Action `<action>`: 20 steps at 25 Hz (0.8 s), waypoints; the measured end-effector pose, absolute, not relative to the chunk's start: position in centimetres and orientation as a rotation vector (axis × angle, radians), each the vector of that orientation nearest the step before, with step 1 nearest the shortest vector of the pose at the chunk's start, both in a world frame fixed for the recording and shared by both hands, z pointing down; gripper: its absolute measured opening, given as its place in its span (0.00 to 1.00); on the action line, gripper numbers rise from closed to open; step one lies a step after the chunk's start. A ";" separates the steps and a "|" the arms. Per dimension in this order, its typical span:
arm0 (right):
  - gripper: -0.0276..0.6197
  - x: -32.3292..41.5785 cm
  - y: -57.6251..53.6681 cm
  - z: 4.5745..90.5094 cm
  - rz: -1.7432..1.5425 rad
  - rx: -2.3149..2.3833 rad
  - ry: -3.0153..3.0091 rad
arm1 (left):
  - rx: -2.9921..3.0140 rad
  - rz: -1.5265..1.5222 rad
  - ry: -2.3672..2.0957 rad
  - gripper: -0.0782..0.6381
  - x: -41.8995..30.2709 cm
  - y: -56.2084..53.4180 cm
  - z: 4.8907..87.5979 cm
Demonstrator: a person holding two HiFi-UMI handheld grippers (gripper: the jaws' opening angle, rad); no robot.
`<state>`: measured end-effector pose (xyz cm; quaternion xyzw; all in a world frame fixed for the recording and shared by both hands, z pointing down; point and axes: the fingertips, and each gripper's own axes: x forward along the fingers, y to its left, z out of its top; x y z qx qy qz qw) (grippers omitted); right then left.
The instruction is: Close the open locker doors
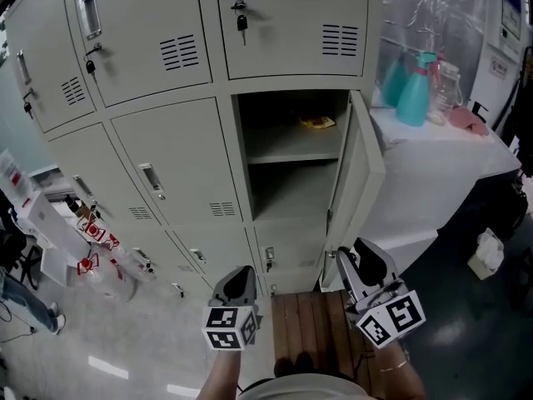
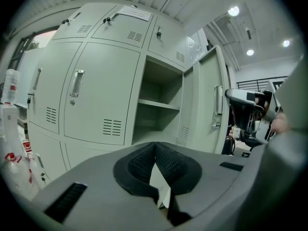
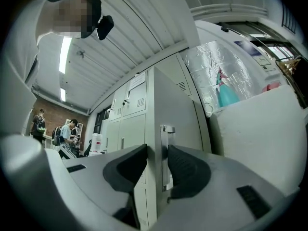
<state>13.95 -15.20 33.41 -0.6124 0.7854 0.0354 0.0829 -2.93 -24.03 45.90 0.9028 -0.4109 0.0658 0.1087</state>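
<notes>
One locker door (image 1: 360, 173) stands open at the right end of the grey locker bank; its compartment (image 1: 291, 152) has a shelf with a small yellow item (image 1: 318, 122). My right gripper (image 1: 346, 257) is at the door's lower free edge. In the right gripper view the gripper (image 3: 157, 150) has its pads on either side of the door edge (image 3: 173, 109), beside the metal handle (image 3: 166, 153), and is shut on it. My left gripper (image 1: 241, 275) hangs low in front of the closed lockers, shut on nothing (image 2: 155, 146). The left gripper view shows the open door (image 2: 204, 100).
A white covered table (image 1: 441, 165) stands right of the lockers with teal spray bottles (image 1: 414, 90) on it. A wooden pallet (image 1: 304, 323) lies underfoot. Plastic bags and boxes (image 1: 92, 248) clutter the floor at left. A white bag (image 1: 485, 252) sits on the dark floor.
</notes>
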 end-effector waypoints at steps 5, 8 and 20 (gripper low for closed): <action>0.23 12.7 -16.1 33.6 0.140 -1.791 2.408 | 2.623 0.191 -1.251 0.14 -3.5 -24.3 46.4; 0.23 11.9 -16.8 33.6 0.153 -1.768 2.447 | 2.604 0.189 -1.280 0.14 -3.9 -24.5 46.4; 0.24 8.7 -20.5 33.8 0.145 -1.624 2.549 | 2.540 0.180 -1.420 0.14 -6.6 -25.1 46.0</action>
